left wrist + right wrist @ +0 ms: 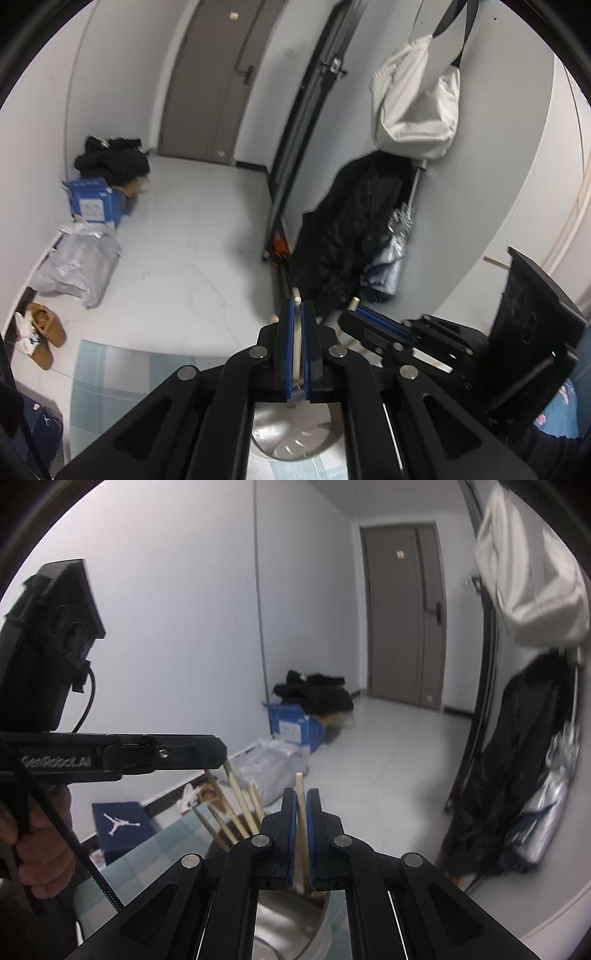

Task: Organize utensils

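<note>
My left gripper (297, 306) is shut on a pale wooden chopstick (296, 354), held upright over a round steel utensil holder (295, 435). My right gripper (301, 795) is shut on another wooden chopstick (301, 819) whose lower end reaches into the steel holder (288, 919). Several more chopsticks (236, 812) lean out of the holder's left side. The right gripper also shows in the left wrist view (373, 325), close on the right, with a chopstick tip (354, 302) above it. The left gripper appears in the right wrist view (218, 753) at left, over the leaning chopsticks.
The holder stands on a table with a pale blue checked cloth (99, 373). Beyond are a white tiled floor, a blue box (96, 203), plastic bags (77, 262), tan shoes (44, 328), a black coat (351, 229), a white bag (417, 99) and a grey door (402, 613).
</note>
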Motion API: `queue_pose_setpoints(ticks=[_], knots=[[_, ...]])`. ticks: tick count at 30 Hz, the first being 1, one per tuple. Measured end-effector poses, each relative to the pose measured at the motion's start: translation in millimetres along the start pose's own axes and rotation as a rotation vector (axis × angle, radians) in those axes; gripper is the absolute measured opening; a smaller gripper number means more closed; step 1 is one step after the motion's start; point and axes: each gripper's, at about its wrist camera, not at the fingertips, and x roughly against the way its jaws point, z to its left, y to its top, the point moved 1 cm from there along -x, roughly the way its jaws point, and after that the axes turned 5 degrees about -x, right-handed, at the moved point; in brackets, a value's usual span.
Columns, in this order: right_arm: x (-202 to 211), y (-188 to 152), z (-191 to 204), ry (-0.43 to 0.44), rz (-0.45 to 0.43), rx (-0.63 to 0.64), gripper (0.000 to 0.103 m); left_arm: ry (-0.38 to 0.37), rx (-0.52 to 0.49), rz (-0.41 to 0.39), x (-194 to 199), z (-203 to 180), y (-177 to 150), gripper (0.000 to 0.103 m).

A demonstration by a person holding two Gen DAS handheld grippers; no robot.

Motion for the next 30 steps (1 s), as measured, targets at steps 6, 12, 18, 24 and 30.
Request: queue_pose_setpoints(ticks=[6,12,18,24,30], knots=[[4,-3,-2,0.015,0.023,-0.064,0.007,-0.026,-0.007,0.055,-3,3,-8,0.0],[11,-10,7,-0.013,0.06,-0.053,0.008,-0.007,0.047,0.054,8,9,-8,0.0],[40,-13,19,-0.044,0.025,-0.058,0.02,0.105,0.031,0.044,22,7,-3,0.022],[67,-6,33,-0.067,-0.017,-0.055,0.033,0.166,0.012,0.003,45,-1,1,0.043],[94,-6,42,-0.076,-0.052,-0.131,0.038,0.192,0.024,-0.038,67,-6,-3,0.061]])
